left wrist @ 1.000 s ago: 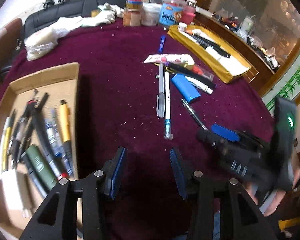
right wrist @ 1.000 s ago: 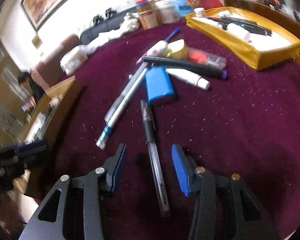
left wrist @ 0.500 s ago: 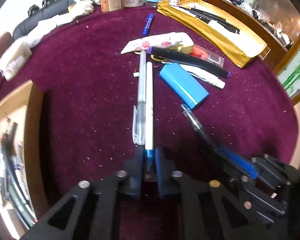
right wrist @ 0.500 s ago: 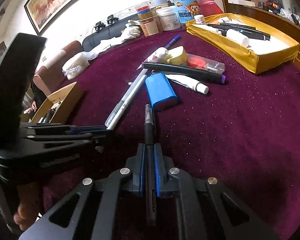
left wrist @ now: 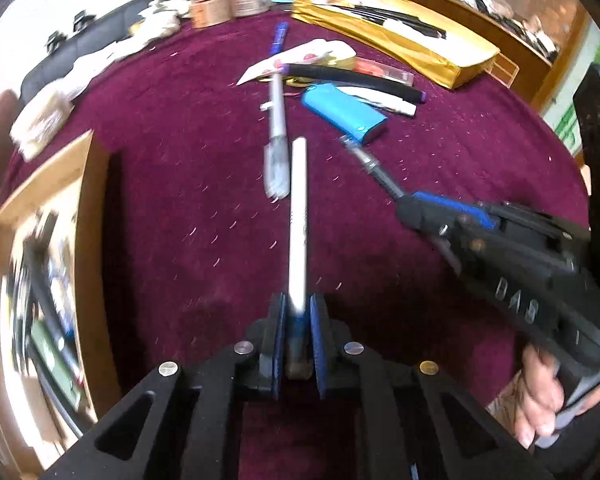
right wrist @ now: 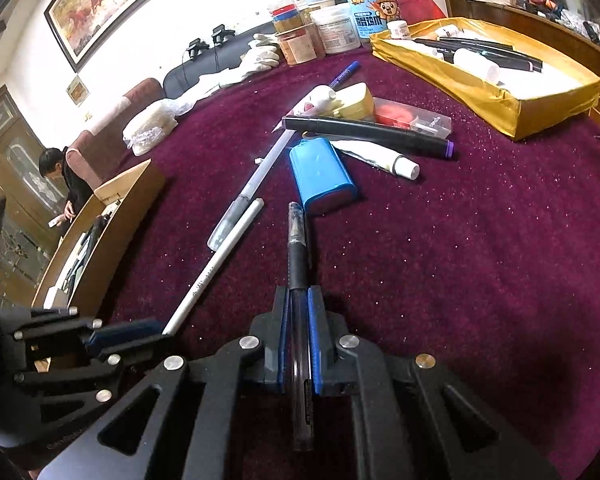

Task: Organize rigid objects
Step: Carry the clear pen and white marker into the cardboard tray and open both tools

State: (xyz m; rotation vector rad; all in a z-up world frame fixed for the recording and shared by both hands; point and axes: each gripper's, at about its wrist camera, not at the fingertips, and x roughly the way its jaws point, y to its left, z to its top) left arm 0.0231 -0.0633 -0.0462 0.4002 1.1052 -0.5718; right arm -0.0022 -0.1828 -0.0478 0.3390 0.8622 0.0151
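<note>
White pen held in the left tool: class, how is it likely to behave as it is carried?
The white pen, straight and unsupported, looks stiff. The left tool pinches only its blue end, so it may pivot or droop. Round and smooth, it would probably roll if dropped.

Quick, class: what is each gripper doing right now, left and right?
Left gripper: closed on the slim white pen, gripped near its blue end.
Right gripper: closed on the clear-barrelled black pen.
</note>
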